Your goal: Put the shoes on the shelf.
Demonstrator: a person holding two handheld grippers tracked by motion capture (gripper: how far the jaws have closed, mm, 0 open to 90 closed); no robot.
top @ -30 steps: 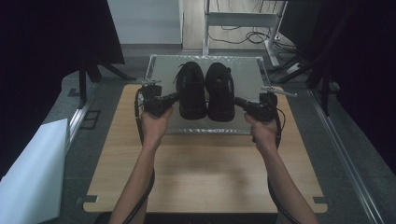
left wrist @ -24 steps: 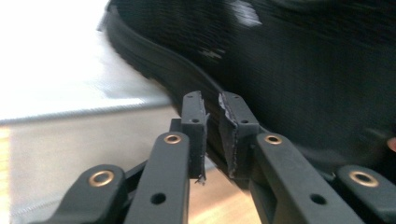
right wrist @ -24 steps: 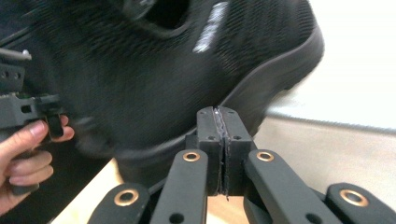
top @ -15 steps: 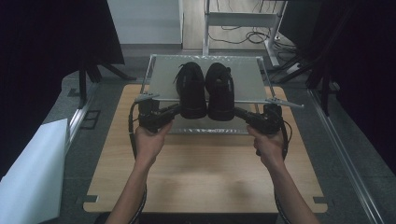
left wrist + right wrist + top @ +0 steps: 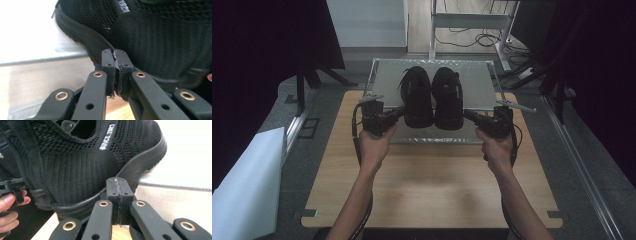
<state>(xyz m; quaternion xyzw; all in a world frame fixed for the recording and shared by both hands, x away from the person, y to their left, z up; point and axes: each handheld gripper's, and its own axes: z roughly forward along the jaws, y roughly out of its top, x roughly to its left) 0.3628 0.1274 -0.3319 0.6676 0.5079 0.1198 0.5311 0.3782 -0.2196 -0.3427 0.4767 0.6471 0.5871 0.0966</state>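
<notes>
While both jaws press together empty, left gripper (image 5: pixel 398 114) and right gripper (image 5: pixel 468 116) flank black shoes (image 5: pixel 433 97).

The high view is dim, with dark surroundings at both sides; the wooden table (image 5: pixel 432 195) is evenly lit and the metal tray (image 5: pixel 387 75) at its far edge shows a dull sheen. In both gripper views the tray surface blows out to white glare behind the black shoes (image 5: pixel 100 160), whose knit stays sharp while the near jaws blur slightly.

Black knit shoes (image 5: pixel 433 97) side by side
</notes>
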